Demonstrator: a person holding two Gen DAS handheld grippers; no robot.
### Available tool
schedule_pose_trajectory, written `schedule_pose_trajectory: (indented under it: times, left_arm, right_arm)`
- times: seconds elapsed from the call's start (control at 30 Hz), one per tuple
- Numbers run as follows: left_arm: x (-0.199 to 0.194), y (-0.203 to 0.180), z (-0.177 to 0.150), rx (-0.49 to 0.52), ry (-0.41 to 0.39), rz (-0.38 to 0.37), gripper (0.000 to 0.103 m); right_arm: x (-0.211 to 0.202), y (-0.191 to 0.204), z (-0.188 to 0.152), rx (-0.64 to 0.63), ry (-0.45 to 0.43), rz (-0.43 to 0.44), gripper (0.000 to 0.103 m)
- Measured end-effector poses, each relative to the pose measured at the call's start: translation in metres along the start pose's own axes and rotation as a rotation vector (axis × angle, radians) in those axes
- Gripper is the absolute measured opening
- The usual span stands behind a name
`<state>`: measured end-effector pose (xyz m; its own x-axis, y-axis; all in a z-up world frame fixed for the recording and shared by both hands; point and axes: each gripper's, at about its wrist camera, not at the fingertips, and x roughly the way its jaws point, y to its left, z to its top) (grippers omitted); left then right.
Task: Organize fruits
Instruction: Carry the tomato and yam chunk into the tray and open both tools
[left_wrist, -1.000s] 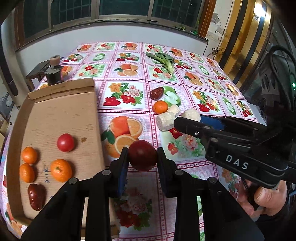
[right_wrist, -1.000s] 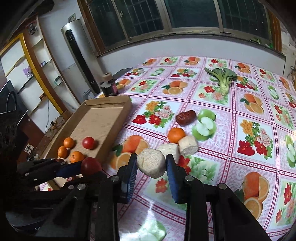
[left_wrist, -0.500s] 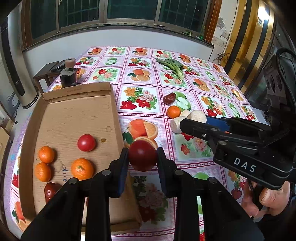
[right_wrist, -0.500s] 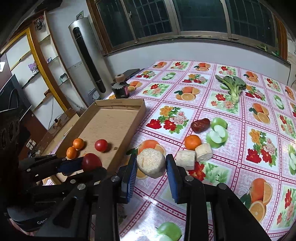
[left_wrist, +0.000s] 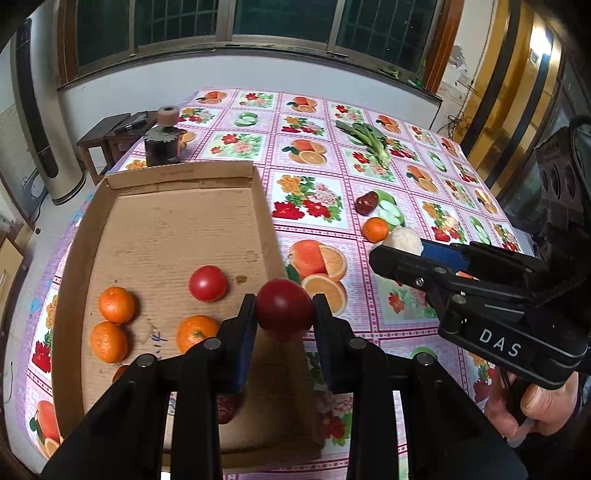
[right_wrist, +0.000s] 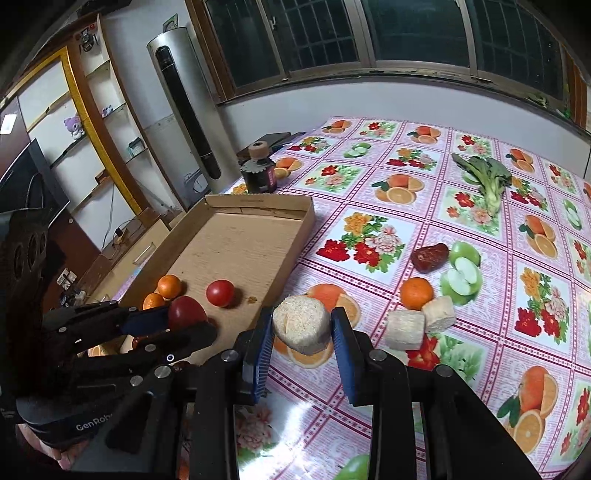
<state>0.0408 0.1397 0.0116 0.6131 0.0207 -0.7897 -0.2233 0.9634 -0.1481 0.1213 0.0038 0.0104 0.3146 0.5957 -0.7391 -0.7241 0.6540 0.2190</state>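
My left gripper (left_wrist: 284, 312) is shut on a dark red tomato (left_wrist: 284, 306), which hangs over the right wall of the cardboard tray (left_wrist: 177, 218). In the tray lie a red tomato (left_wrist: 207, 283), three oranges (left_wrist: 116, 304) and a dark red fruit that my fingers mostly hide. My right gripper (right_wrist: 301, 328) is shut on a pale beige round chunk (right_wrist: 301, 323) just right of the tray (right_wrist: 240, 251). On the cloth beyond lie an orange (right_wrist: 416, 292), two more pale chunks (right_wrist: 406, 329) and a dark red fruit (right_wrist: 429, 257).
A dark jar with a cork top (right_wrist: 258, 173) stands behind the tray. A leafy green vegetable (right_wrist: 487, 177) lies at the far right of the fruit-print tablecloth (right_wrist: 480, 362). A person's hand (left_wrist: 543, 402) holds the right gripper. Shelves and a floor-standing air conditioner (right_wrist: 184, 110) are left of the table.
Both grippers have moved left toward the tray, each still holding its load. The dark tomato was over the cloth and now hangs above the tray's right wall.
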Motion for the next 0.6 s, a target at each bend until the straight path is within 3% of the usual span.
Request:
schedule_pose_trajectory:
  times: [0.6]
  left_arm:
    - [0.007, 0.049, 0.010, -0.062, 0.002, 0.044, 0.027]
  right_arm:
    - [0.039, 0.027, 0.019, -0.040, 0.034, 0.044, 0.031]
